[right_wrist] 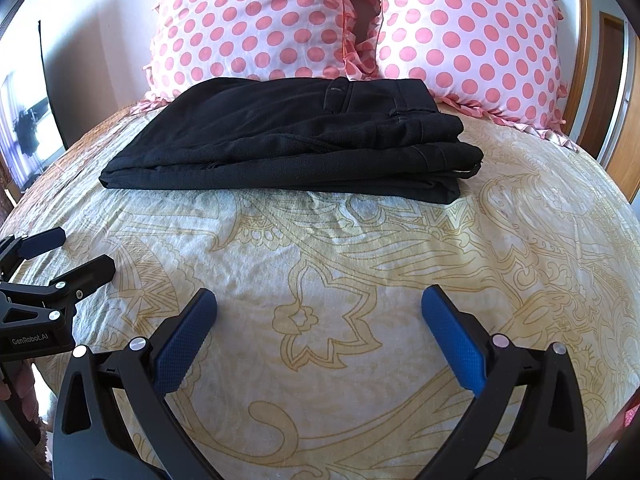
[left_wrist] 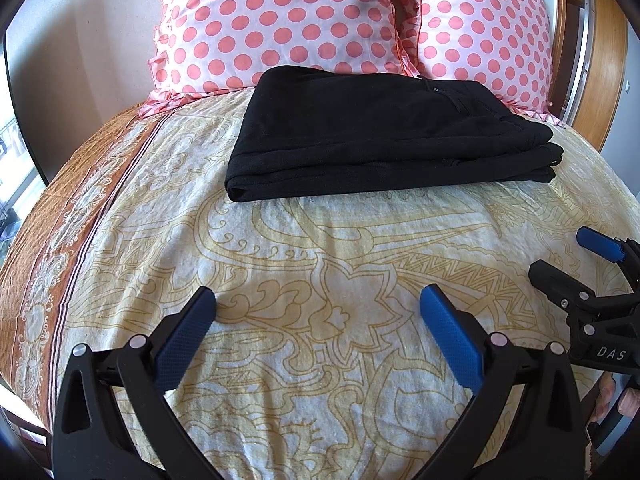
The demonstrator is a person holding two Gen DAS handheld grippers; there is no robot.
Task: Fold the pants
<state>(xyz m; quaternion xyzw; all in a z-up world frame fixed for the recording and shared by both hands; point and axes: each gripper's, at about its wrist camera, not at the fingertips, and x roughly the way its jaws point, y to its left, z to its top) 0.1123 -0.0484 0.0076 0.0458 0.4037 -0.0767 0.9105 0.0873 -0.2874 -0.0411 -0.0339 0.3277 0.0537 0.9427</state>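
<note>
The pants (left_wrist: pixel 384 132) lie folded in a neat black stack in the upper middle of both frames, on the bed (left_wrist: pixel 320 260), just in front of two pillows (left_wrist: pixel 280 20) with pink dots. The fold looks done, I think, though the far edge is hard to see.

The left hand-held gripper (left_wrist: pixel 318 304) sits low in its frame with its fingers spread wide and nothing in them. The right hand-held gripper (right_wrist: pixel 320 304) is the same: wide apart and empty. Both are well apart from the pants.

To end well, keep both away from the stack so no layer gets pulled. If an edge sticks out at the right, pat it flat gently.

The pants look soft and thick, with layered edges. The bed cover is pale with yellow swirly lines. The finger pads (left_wrist: pixel 188 340) are blue and bumpy.
</note>
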